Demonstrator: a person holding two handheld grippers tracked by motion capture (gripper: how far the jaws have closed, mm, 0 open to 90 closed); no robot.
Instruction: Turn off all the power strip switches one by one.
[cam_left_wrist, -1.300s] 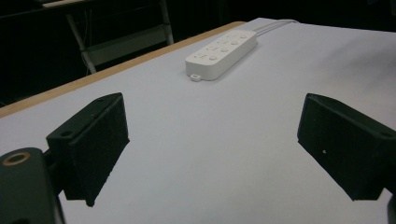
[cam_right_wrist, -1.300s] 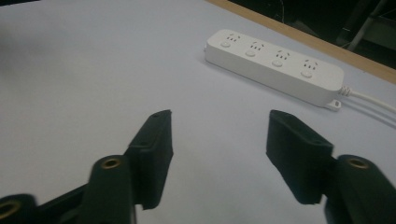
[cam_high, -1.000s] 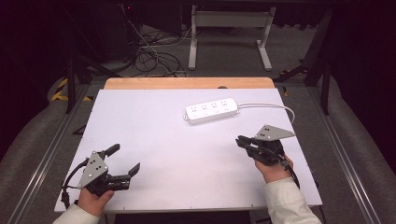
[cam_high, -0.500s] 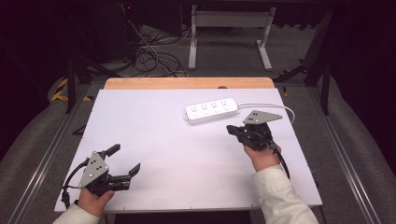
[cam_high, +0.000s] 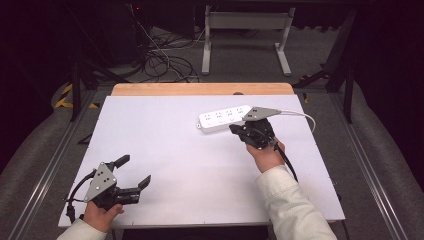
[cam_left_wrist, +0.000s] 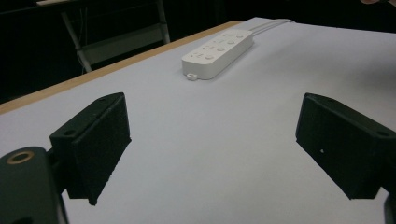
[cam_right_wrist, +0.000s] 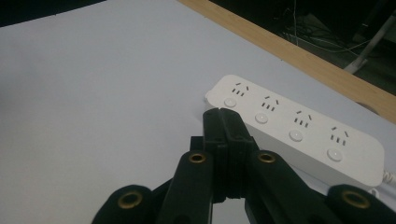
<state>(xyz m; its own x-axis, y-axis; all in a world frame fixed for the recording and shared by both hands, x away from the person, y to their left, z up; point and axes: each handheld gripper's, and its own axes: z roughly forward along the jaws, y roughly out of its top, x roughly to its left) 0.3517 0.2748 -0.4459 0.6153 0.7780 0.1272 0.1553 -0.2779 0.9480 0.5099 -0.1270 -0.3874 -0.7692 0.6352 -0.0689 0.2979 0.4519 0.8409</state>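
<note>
One white power strip (cam_high: 223, 119) lies on the white table (cam_high: 165, 150), toward the far right part of its surface, with its white cord (cam_high: 300, 114) running off to the right. The right gripper view shows four sockets on it in a row, each with one round button beside it, so four buttons in all. Two grippers are on the scene. The right gripper (cam_high: 239, 131) sits just at the near long edge of the strip, held by the right hand (cam_high: 266, 154), with its grey three-cornered plate (cam_high: 260, 113) on top; in its own view the two black jaws are pressed together with nothing between them, their tip at the strip's near edge by the first socket, though whether it touches the casing cannot be told. The left gripper (cam_high: 134, 171) rests low at the near left corner of the table, well apart from the strip, held by the left hand (cam_high: 100, 214); its two jaws stand wide, and between them shows bare table.
</note>
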